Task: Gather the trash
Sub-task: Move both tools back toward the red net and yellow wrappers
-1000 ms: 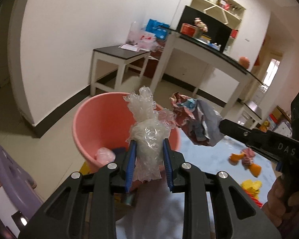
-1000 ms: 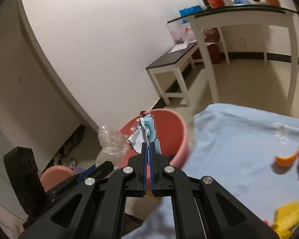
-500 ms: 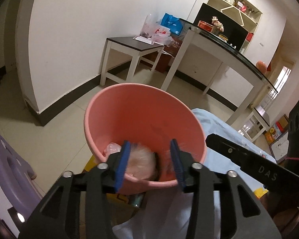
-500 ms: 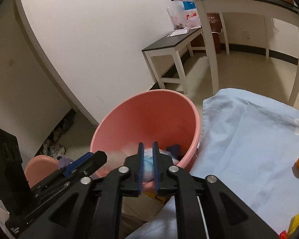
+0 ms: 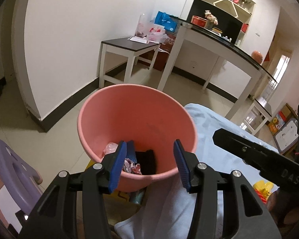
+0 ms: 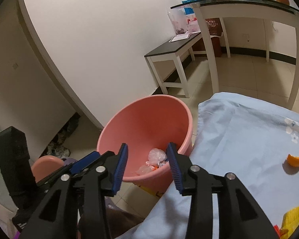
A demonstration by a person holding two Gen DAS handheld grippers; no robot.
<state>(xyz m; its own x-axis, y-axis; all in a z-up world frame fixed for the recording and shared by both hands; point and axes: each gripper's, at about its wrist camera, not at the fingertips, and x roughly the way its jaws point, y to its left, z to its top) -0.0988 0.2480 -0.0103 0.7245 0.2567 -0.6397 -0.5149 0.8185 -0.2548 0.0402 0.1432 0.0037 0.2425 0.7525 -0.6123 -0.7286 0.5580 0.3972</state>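
Note:
A pink plastic bucket (image 5: 137, 107) stands on the floor beside a table with a light blue cloth (image 5: 215, 131). Crumpled clear plastic and wrappers (image 5: 130, 164) lie at its bottom; they also show in the right wrist view (image 6: 156, 160). My left gripper (image 5: 149, 165) is open and empty over the bucket's near rim. My right gripper (image 6: 147, 162) is open and empty above the same bucket (image 6: 147, 119). An orange peel (image 6: 296, 159) and yellow scraps (image 6: 293, 215) lie on the cloth (image 6: 239, 139).
A purple plastic stool (image 5: 13, 171) stands at the left by the bucket. A small dark-topped side table (image 5: 129, 47) and a long white desk (image 5: 219, 45) stand by the wall. Yellow trash (image 5: 264, 187) lies on the cloth at the right.
Both grippers let go of their trash over the bucket: the clear plastic left the left gripper, the crumpled wrapper left the right. Both have opened wide, and the trash lies in the bucket.

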